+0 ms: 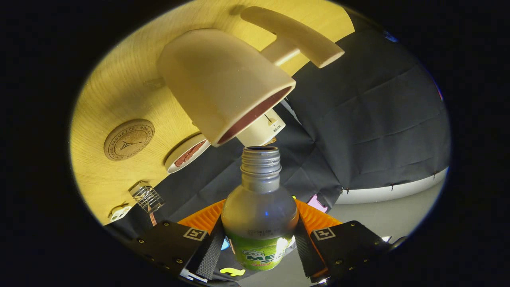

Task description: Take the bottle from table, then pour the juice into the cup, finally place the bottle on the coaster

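Pouring underway: jaws clamp the juice bottle (pixel 259 223), tipped mouth-first at the cup (pixel 223 83); next, righting it for the coaster (pixel 128 139).

A pale wooden tabletop (pixel 119 79) with fine grain fills the tilted scene, brightly lit in warm yellow light. Beside it hangs the booth's black cloth wall (pixel 374 119), creased and folded. Past the cloth's hem lies a light grey floor (pixel 382 217).
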